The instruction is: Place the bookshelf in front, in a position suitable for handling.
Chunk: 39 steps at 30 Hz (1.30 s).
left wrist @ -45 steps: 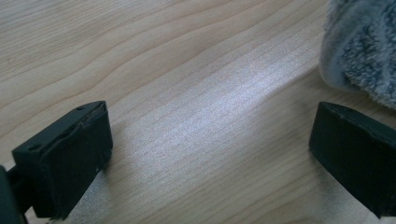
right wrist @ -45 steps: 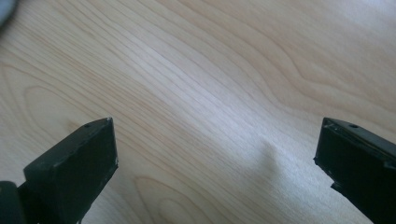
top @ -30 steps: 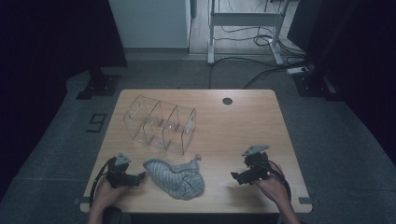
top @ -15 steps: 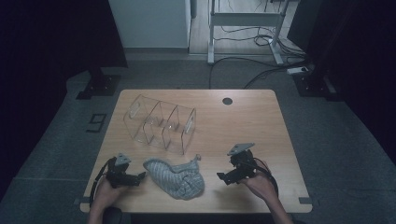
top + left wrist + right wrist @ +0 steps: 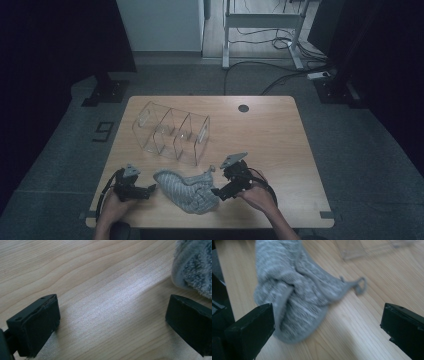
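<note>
Right gripper (image 5: pixel 327 325): jaws spread wide, nothing between them but bare wood; one jaw sits just beside the near edge of the grey knit cloth (image 5: pixel 297 292), the other is well out over the table (image 5: pixel 367 305). Left gripper (image 5: pixel 112 322): jaws also wide apart and empty, low over the wood, with a fuzzy corner of the cloth just past one jaw at the upper right of that view.

In the high view the right gripper (image 5: pixel 223 191) is at the cloth's right edge and the left gripper (image 5: pixel 150 189) just off its left edge. The cloth (image 5: pixel 187 187) lies crumpled near the front of the table (image 5: pixel 270 135), between the two grippers. A thin loop of yarn or string (image 5: pixel 359 285) trails off the cloth toward the clear plastic divider box (image 5: pixel 172 132), which stands behind the cloth, near but apart from it.

Risks, as I judge them:
- The right jaws straddle mostly table, not fabric. Closing here likely pinches only the edge fold or nothing, so the cloth slips out on a lift.
- The cloth is bunched in layers. A shallow bite grabs one layer and the rest drags or unrolls.
- The loose loop could snag on a jaw or on the box if the cloth is pulled back toward it.
- The box looks light. A swung cloth or gripper could shove or tip it.
- The left jaws ride low, so pushing forward may bulldoze the cloth rather than get around it.
</note>
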Available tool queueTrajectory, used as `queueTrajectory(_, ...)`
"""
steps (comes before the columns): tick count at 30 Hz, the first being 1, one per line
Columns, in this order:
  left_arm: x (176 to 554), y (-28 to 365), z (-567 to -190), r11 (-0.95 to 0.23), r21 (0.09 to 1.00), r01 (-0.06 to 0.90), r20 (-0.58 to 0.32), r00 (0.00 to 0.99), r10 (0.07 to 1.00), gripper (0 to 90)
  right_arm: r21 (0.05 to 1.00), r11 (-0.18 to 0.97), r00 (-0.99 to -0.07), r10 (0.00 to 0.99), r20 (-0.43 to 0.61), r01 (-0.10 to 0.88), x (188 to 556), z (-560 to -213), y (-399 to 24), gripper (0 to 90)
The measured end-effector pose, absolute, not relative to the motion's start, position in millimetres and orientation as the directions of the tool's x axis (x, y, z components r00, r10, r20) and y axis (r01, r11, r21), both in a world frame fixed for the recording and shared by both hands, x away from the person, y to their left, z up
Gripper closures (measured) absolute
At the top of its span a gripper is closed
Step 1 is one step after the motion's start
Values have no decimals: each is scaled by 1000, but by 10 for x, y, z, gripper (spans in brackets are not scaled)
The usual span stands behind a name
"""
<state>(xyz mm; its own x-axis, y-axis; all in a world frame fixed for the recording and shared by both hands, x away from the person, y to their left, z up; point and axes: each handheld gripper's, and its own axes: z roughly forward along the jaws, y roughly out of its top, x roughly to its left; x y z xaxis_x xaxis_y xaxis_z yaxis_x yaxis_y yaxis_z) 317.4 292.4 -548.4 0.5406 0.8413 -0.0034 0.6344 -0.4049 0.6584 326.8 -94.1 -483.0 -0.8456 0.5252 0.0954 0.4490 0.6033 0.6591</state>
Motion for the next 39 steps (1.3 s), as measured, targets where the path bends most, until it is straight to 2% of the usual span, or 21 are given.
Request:
queueTrajectory(21, 3174, 2924, -5484, -405, 659, 634, -3, 541, 841, 0, 614, 694, -912, 392, 117, 377, 3280, -5074, -136, 0)
queueTrajectory(28, 3174, 2924, -5484, -405, 659, 634, -3, 541, 841, 0, 598, 710, -915, 389, 105, 371, 3295, -5199, -3, 26)
queueTrajectory(31, 3174, 2924, -5484, -405, 659, 634, -3, 541, 841, 0, 584, 725, -915, 396, 79, 365, 3292, -5254, 36, 112)
queueTrajectory(33, 3174, 2925, -5483, -405, 658, 634, -4, 541, 841, 0, 582, 730, -915, 398, 63, 358, 3281, -5288, 38, 202)
queueTrajectory(34, 3174, 2925, -5483, -405, 658, 634, -4, 541, 841, 0, 582, 730, -915, 398, 63, 358, 3281, -5288, 38, 202)
queueTrajectory(35, 3174, 2924, -5484, -405, 659, 634, -3, 541, 841, 0, 580, 737, -916, 400, 39, 347, 3266, -5302, 40, 305)
queueTrajectory(39, 3174, 2924, -5484, -405, 659, 634, -3, 541, 841, 0, 568, 744, -914, 404, 38, 353, 3258, -5267, 36, 463)
